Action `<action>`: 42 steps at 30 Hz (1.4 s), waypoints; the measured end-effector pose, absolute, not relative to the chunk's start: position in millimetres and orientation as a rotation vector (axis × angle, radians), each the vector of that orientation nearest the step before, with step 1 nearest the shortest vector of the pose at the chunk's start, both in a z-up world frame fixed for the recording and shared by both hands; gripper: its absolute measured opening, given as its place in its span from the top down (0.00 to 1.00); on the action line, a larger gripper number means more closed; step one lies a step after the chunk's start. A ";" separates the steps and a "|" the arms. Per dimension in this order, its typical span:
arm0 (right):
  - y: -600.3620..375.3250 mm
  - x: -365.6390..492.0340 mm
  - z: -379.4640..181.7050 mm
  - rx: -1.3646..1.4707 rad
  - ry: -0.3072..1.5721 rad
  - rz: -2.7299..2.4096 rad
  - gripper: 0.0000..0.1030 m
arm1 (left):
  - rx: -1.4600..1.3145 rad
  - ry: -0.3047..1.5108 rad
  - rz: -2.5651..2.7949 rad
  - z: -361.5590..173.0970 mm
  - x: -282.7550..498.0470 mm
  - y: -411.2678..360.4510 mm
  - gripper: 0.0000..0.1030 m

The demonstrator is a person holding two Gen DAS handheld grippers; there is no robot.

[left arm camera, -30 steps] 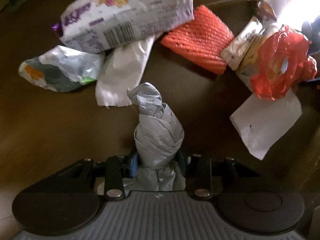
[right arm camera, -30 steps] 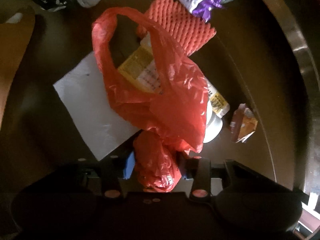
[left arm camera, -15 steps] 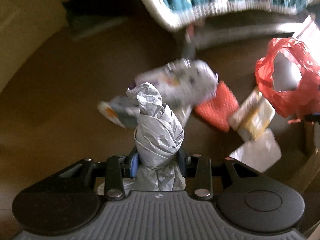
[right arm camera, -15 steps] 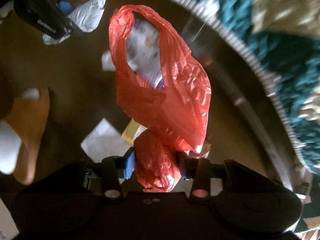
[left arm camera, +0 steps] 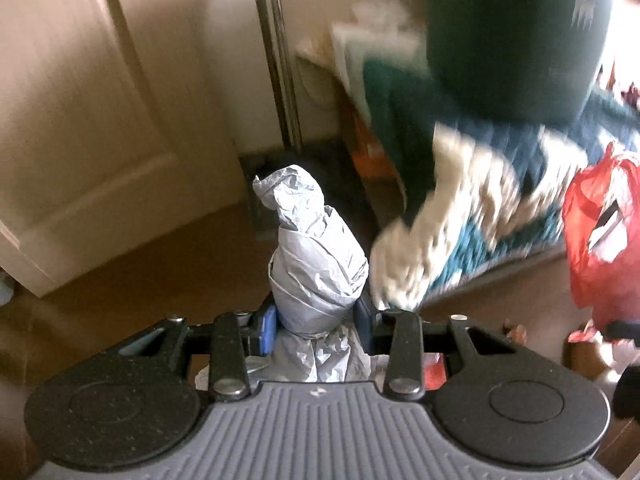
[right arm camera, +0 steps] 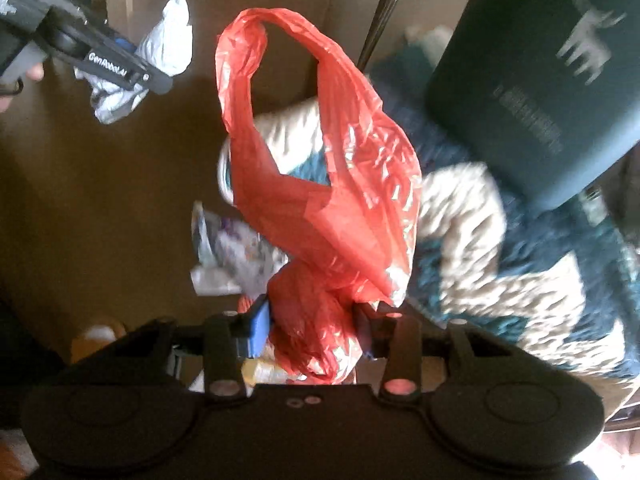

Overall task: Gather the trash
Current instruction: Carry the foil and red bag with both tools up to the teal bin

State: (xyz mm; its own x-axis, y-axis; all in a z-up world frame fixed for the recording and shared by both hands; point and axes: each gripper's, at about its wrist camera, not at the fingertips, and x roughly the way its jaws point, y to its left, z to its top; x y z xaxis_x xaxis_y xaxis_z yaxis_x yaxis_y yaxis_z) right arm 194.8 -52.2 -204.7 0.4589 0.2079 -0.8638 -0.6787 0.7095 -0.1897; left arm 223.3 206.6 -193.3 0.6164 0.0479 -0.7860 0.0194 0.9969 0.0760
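Note:
My left gripper (left arm camera: 316, 320) is shut on a crumpled grey paper wad (left arm camera: 316, 256) that sticks up between its blue pads, held high above the brown floor. My right gripper (right arm camera: 310, 320) is shut on the bunched bottom of a red plastic bag (right arm camera: 320, 200), whose looped handle stands up in front of the camera. The right wrist view shows the left gripper (right arm camera: 132, 68) with the grey wad (right arm camera: 168, 36) at upper left. The red bag (left arm camera: 600, 240) appears at the right edge of the left wrist view. Loose wrappers (right arm camera: 236, 252) lie blurred on the floor below.
A dark green bin (right arm camera: 540, 80) with a white deer print stands at upper right, also the bin (left arm camera: 508, 40) in the left view. A teal and cream shaggy rug (right arm camera: 500, 260) lies under it. A cream door (left arm camera: 80, 120) and a metal pole (left arm camera: 276, 52) stand behind. A foot in an orange slipper (right arm camera: 96, 336) is at lower left.
Both grippers have risen well away from the trash on the floor, each keeping its hold. The views have tilted up, so the door, rug and green bin now show.

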 end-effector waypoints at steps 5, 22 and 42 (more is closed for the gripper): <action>-66.3 184.4 -144.5 -0.479 0.859 0.566 0.59 | 0.048 0.825 0.022 -129.6 202.2 191.6 0.63; -123.2 184.7 38.5 -0.259 0.548 0.510 0.59 | -0.065 0.600 -0.021 53.5 174.7 127.5 0.63; -150.6 269.0 129.3 -0.243 0.404 0.375 0.59 | -0.143 0.528 -0.163 145.9 271.9 53.3 0.63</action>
